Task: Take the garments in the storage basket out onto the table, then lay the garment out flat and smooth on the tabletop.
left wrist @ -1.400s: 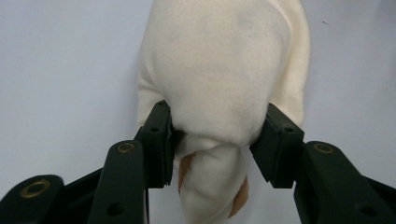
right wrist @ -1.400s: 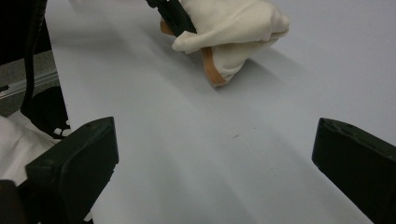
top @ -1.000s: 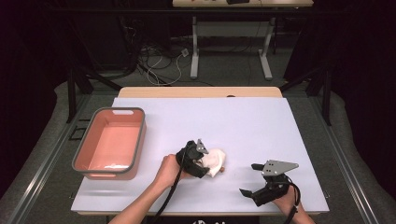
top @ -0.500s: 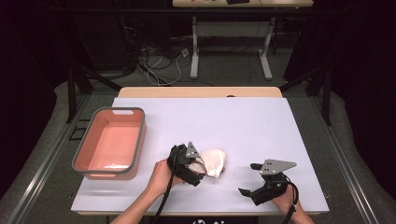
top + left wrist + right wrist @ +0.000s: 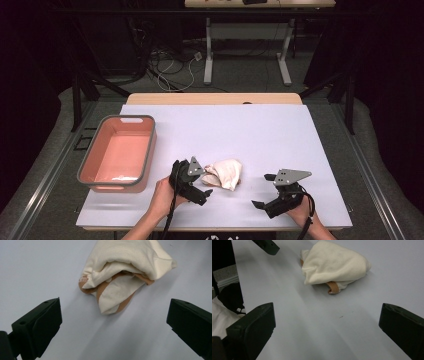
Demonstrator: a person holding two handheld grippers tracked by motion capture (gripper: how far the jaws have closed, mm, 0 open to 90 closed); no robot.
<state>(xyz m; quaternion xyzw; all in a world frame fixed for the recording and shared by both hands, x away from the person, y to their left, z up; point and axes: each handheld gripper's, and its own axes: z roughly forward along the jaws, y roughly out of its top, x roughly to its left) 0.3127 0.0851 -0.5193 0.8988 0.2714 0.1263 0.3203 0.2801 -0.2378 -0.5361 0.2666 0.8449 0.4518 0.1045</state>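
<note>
A crumpled cream cloth with tan edging (image 5: 226,172) lies on the white table (image 5: 260,130), near its front middle. My left gripper (image 5: 205,182) sits just left of the cloth, apart from it. In the left gripper view the cloth (image 5: 122,272) lies ahead of the left gripper (image 5: 115,307), which is open wide and holds nothing. My right gripper (image 5: 263,191) rests near the front right, jaws turned toward the cloth. In the right gripper view the right gripper (image 5: 327,310) is open and holds nothing, with the cloth (image 5: 334,265) farther off.
A pink tub with a grey rim (image 5: 85,167) stands at the table's left side. The table's near edge runs close behind both hands. One jaw of the left gripper (image 5: 267,245) shows at the top left of the right gripper view.
My left gripper has drawn back from the cloth toward the near edge and now stands apart from it. The cloth stays on the table. The right gripper has barely moved.
</note>
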